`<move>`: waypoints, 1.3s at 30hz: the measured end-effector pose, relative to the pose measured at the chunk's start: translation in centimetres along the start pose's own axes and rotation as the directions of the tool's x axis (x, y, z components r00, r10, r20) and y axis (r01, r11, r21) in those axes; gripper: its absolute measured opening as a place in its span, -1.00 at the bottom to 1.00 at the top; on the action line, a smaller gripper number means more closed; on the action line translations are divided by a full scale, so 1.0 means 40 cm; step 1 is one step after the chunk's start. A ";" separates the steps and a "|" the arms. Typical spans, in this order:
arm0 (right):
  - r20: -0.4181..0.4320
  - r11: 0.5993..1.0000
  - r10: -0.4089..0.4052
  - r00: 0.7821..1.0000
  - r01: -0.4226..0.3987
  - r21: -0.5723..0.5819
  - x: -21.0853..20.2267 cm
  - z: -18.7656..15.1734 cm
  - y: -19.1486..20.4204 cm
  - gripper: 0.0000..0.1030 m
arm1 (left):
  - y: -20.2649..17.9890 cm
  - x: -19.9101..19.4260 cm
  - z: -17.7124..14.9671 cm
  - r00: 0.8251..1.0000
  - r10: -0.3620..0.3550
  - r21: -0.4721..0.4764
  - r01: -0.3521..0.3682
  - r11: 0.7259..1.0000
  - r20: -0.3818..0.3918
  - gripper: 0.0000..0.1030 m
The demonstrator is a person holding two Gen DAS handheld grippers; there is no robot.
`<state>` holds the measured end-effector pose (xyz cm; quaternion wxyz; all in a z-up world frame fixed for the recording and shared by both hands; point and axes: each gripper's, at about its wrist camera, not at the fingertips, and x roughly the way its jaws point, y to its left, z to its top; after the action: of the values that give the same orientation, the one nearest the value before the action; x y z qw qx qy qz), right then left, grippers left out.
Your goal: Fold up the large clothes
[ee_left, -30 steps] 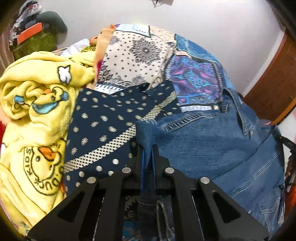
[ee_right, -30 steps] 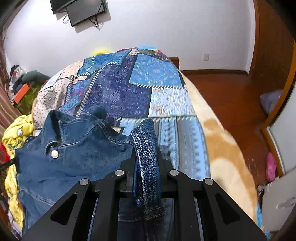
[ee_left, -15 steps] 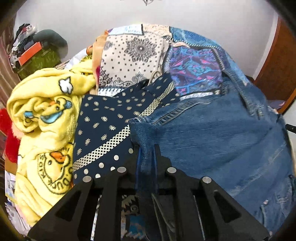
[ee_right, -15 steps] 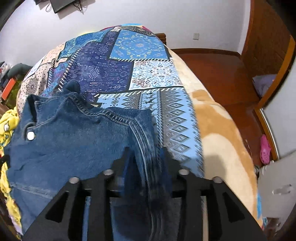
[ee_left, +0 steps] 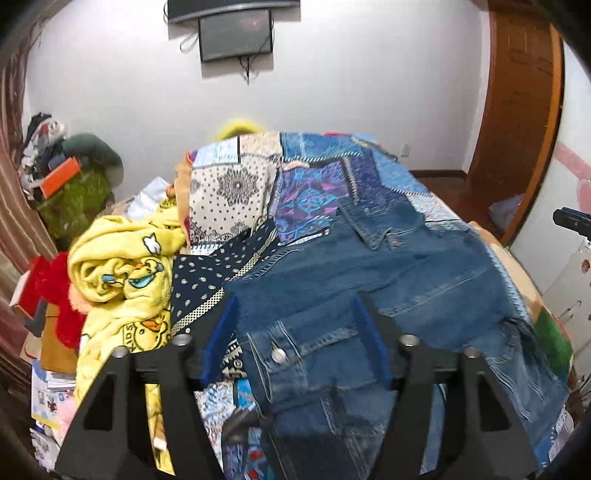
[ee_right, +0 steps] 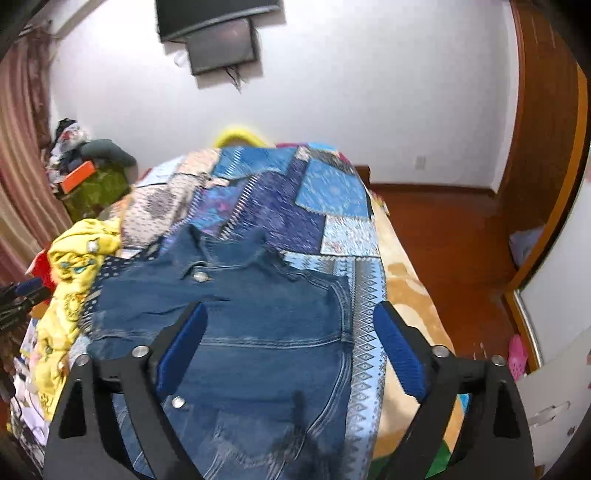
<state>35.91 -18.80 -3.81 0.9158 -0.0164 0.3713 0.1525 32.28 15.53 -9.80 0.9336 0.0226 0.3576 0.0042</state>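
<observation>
Letting go of the denim jacket

Denim jacket (ee_left: 369, 288) lies flat on the patchwork quilt (ee_right: 280, 206). My left gripper (ee_left: 295, 314) and right gripper (ee_right: 291, 328), clamped on denim a second ago, have just opened; both now hang above it.

You've got one denim jacket (ee_left: 369, 295), collar up top, two metal buttons showing in the right wrist view. One patchwork quilt (ee_right: 295, 192) under it. One yellow duck-print blanket (ee_left: 122, 273), one navy polka-dot cloth (ee_left: 207, 280), one red plush thing (ee_left: 55, 291). One wall-mounted screen (ee_left: 236, 33). One orange box (ee_left: 59, 177) on the green pile. Two grippers: left gripper (ee_left: 295, 325), right gripper (ee_right: 291, 332).
</observation>
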 end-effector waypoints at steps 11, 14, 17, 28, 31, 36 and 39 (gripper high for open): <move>-0.010 0.996 0.006 1.000 -0.007 -0.086 -0.080 -0.175 0.068 1.00 | -0.037 -0.142 -0.186 0.997 -0.070 -0.067 0.069 0.995 -0.018 0.79; -0.065 0.999 -0.008 0.998 0.006 -0.036 -0.068 -0.256 0.053 1.00 | -0.017 -0.130 -0.263 0.993 -0.094 -0.133 0.084 0.988 -0.071 0.79; -0.134 0.999 -0.016 0.991 0.021 0.036 -0.054 -0.337 0.025 0.99 | 0.005 -0.123 -0.344 0.986 -0.105 -0.198 0.077 0.977 -0.133 0.79; -0.267 0.981 0.029 0.963 0.023 0.191 -0.084 -0.535 -0.039 0.98 | 0.025 -0.113 -0.607 0.944 -0.169 -0.388 0.048 0.921 -0.285 0.78; -0.273 0.971 0.057 0.960 0.010 0.238 -0.089 -0.558 -0.052 0.98 | 0.029 -0.115 -0.641 0.940 -0.209 -0.461 0.065 0.885 -0.269 0.69; -0.265 0.938 0.174 0.948 -0.078 0.336 -0.082 -0.576 -0.065 0.41 | 0.027 -0.096 -0.657 0.925 -0.287 -0.539 0.113 0.835 -0.251 0.50; -0.252 0.918 0.207 0.945 -0.099 0.385 -0.076 -0.581 -0.067 0.15 | 0.015 -0.079 -0.662 0.905 -0.353 -0.573 0.163 0.803 -0.236 0.31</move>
<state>18.92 -25.49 -18.77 0.8239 0.1625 0.5222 0.1482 12.25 17.09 -27.33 0.8193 -0.2921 0.4930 -0.0202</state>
